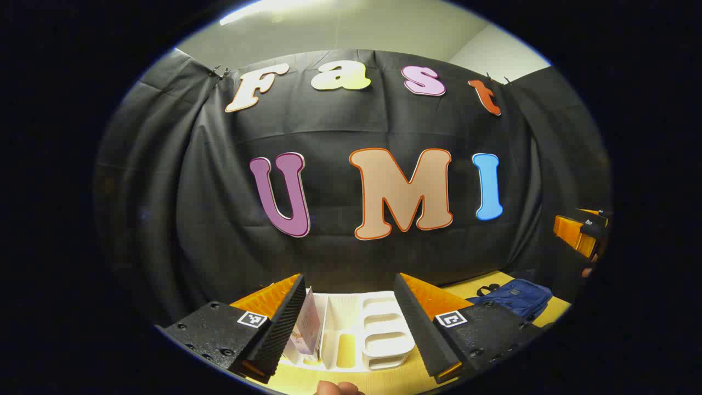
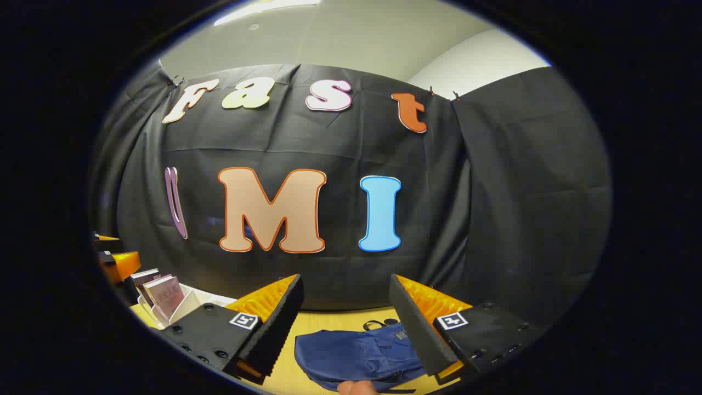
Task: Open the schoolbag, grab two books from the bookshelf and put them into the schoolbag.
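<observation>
Left gripper (image 1: 351, 312) spread wide, low centre, framing bookshelf (image 1: 356, 329) and books (image 1: 309, 326). Right gripper (image 2: 345, 312) spread too, poised over closed schoolbag (image 2: 356, 354), likely to open it first.

The lower part of the schoolbag (image 2: 356, 356) is cut off by the right gripper view's bottom edge, the books (image 2: 164, 293) are partly hidden behind the bookshelf (image 2: 189, 307), and their covers cannot be read.

Creased black cloth wall (image 1: 351, 258) hangs behind a yellowish wooden table (image 2: 329, 321); above it, pale painted wall (image 2: 482, 60) and a bright ceiling light strip (image 1: 258, 11).
</observation>
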Demonstrator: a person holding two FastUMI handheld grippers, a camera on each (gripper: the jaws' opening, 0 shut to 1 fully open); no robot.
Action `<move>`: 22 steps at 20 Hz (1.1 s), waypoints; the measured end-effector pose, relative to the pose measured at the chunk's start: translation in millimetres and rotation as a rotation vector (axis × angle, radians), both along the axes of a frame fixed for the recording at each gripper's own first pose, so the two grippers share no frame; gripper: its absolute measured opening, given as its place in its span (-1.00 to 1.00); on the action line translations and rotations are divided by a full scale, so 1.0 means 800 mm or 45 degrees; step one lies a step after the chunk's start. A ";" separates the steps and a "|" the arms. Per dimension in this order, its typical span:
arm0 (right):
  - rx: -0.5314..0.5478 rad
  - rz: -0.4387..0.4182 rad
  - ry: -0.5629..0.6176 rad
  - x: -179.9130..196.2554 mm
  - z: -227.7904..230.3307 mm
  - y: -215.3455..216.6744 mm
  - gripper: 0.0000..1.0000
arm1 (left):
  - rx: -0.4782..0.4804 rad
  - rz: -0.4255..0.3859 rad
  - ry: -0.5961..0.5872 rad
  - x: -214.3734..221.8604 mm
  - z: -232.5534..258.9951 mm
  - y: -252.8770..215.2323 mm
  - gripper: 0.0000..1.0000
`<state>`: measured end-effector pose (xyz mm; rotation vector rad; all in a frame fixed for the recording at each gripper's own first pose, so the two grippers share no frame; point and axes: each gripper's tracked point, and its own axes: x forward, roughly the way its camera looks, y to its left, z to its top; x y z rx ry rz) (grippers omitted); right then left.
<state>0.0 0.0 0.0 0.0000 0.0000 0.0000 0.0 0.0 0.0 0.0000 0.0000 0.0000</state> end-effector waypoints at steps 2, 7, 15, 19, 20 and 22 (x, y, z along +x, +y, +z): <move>0.002 0.010 -0.007 0.001 0.001 0.000 0.96 | 0.001 0.010 0.010 0.000 -0.002 0.003 0.89; 0.010 0.021 -0.015 0.006 0.004 0.003 0.94 | 0.020 0.016 0.016 -0.001 -0.002 0.004 0.89; -0.010 0.053 -0.022 0.009 0.006 0.015 0.96 | 0.027 0.021 0.028 0.001 -0.004 0.007 0.92; -0.010 0.060 -0.026 0.010 0.008 0.018 0.96 | 0.018 0.024 0.038 0.001 -0.008 0.007 0.92; -0.011 0.065 -0.025 0.010 0.007 0.019 0.96 | 0.015 0.023 0.045 0.002 -0.010 0.006 0.92; -0.019 0.064 -0.019 0.010 0.004 0.019 0.96 | 0.008 0.027 0.054 0.003 -0.013 0.008 0.92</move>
